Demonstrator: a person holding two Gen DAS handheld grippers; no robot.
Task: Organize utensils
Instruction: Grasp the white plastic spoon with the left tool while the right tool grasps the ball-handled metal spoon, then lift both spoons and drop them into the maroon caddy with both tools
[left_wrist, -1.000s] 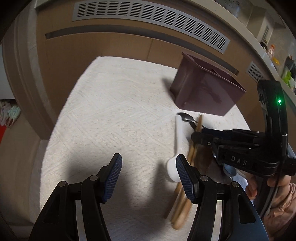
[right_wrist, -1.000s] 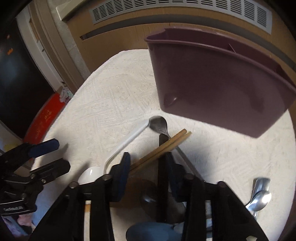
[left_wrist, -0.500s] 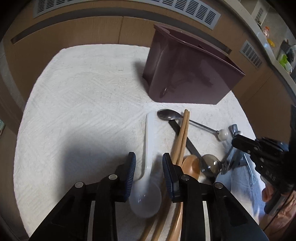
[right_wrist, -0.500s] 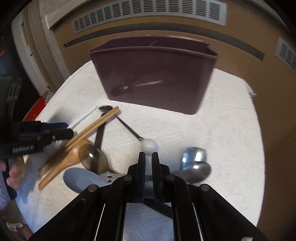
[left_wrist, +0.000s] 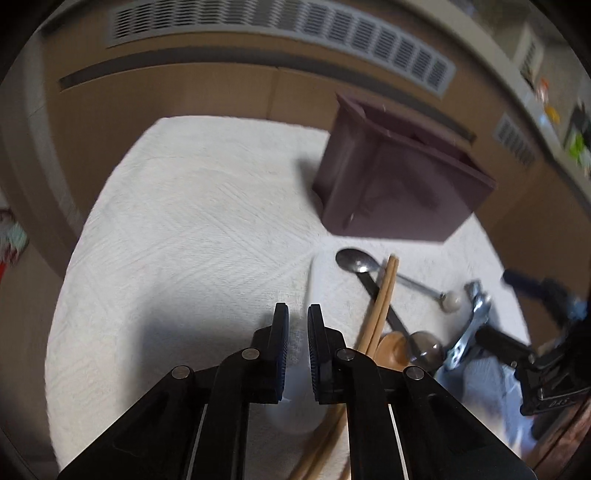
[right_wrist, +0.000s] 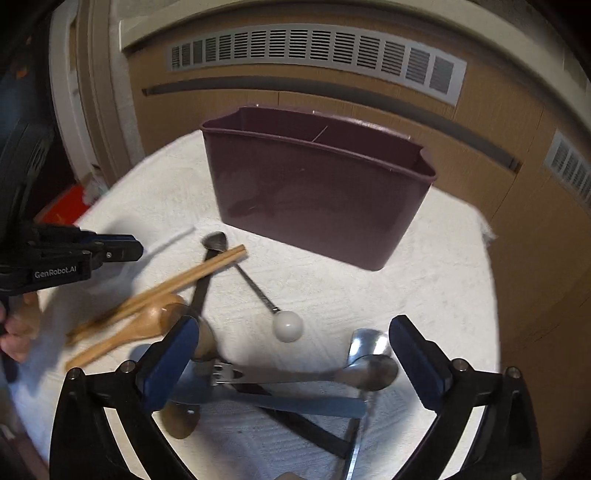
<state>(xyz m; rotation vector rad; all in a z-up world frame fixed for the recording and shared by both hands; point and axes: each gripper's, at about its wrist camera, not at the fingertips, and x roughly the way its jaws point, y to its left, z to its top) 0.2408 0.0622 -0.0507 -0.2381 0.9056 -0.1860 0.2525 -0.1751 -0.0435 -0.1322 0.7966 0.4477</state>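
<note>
the purple caddy (right_wrist: 317, 192) stands at the back of the white-clothed worktop (left_wrist: 184, 229), and no utensil shows above its rim. chopsticks (right_wrist: 192, 273), a wooden spoon (right_wrist: 147, 321), metal spoons (right_wrist: 369, 363) and a ball-ended stirrer (right_wrist: 286, 325) lie loose in front of it. the left gripper (left_wrist: 295, 347) has its fingers pinched narrow on the white spoon (left_wrist: 314, 288); the right gripper (right_wrist: 291, 358) has its fingers spread wide, holding nothing. nearly all the sorting is left, i judge.

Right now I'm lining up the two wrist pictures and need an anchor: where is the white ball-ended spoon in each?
Left wrist: the ball-ended spoon lies right of centre, its bowl beside the chopsticks.
Right wrist: it lies at centre, with the ball nearest the camera, between the open right tool's fingers.
Shared landmark: the maroon utensil holder behind it.
</note>
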